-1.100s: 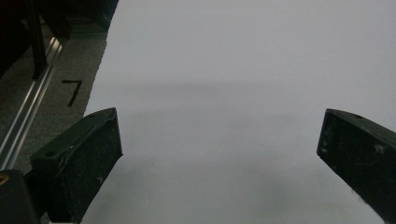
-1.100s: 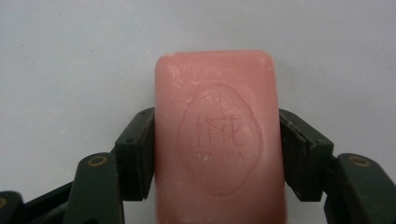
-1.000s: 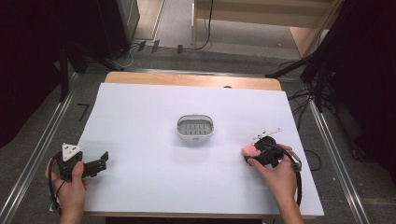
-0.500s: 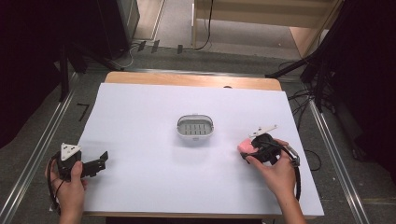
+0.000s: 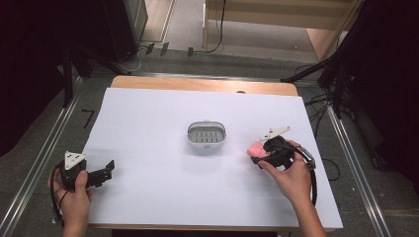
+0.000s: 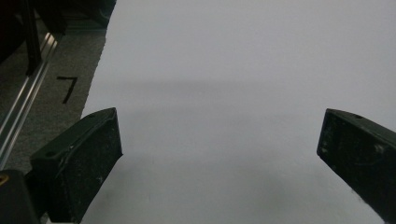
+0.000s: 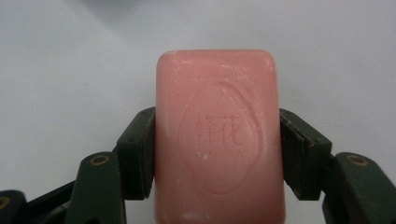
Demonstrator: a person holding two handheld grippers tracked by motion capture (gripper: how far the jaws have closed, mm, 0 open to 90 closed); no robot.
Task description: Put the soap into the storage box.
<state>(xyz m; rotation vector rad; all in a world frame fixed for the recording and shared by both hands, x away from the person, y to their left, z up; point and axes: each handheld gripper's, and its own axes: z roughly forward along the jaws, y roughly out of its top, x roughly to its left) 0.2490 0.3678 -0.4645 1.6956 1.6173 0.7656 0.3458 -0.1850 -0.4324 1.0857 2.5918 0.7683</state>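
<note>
Pink soap bar (image 7: 219, 140) clamped across its short sides in right gripper (image 5: 261, 154), just right of the soap dish (image 5: 206, 136), long axis along the jaws. Left gripper (image 5: 101, 173), wide and empty, far left of dish on the bench (image 5: 163, 197).

Pink soap (image 7: 218, 140): embossed "蜂花". Floor (image 6: 70, 60): mark "7" (image 6: 67, 88) beside table.

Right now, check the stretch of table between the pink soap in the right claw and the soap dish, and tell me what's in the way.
Nothing visible is. The right claw is shut on the soap, and the white table between it and the soap dish is bare. The left claw sits far off at the opposite edge.
</note>
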